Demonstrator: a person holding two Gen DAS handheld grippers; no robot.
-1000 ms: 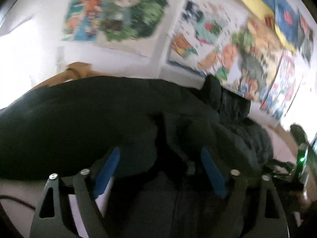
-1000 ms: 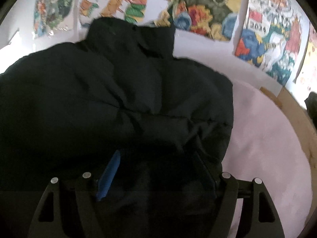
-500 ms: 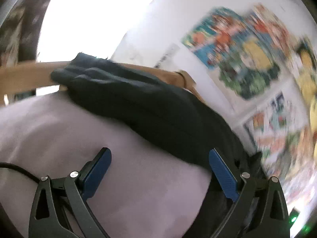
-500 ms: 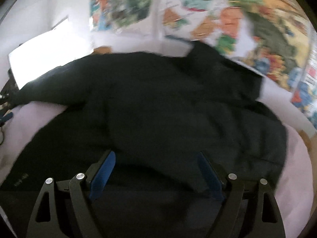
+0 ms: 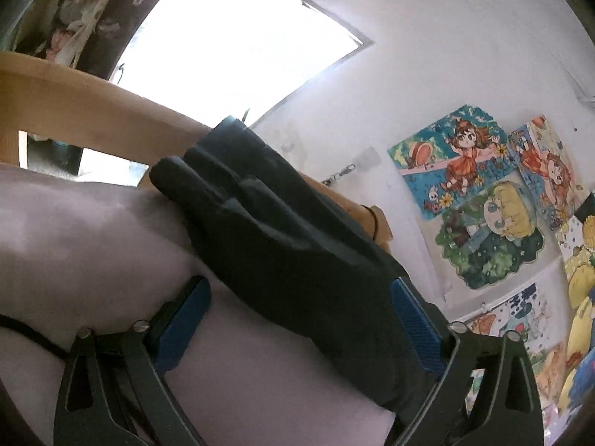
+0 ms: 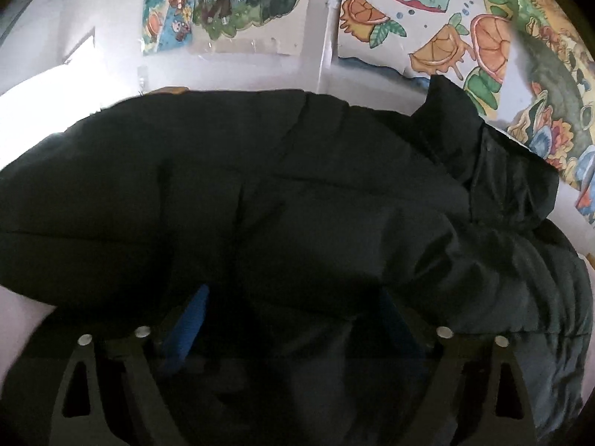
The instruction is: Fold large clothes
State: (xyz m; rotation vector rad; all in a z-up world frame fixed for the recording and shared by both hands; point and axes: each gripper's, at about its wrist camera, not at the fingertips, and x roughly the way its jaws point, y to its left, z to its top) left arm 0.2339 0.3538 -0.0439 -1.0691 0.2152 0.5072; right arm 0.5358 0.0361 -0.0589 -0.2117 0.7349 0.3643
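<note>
Meanwhile lay spread on pink bed (image 5: 93, 230): black jacket (image 6: 297, 193), sleeve (image 5: 282, 238) between closing left hand-held gripper (image 5: 301, 319) pads, untouched; under right hand-held gripper (image 6: 293, 319), opening wide, pinching nothing

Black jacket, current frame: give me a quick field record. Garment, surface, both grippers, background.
garment: black padded jacket, spread flat; sleeve stretched out over the bed's edge
surface: pale pink bedding, wooden bed frame behind
left gripper: jaws closing, pads not pressing; sleeve lies across its right side
right gripper: jaws opening over the jacket body, nothing pinched
background: white wall with drawings, bright window
</note>
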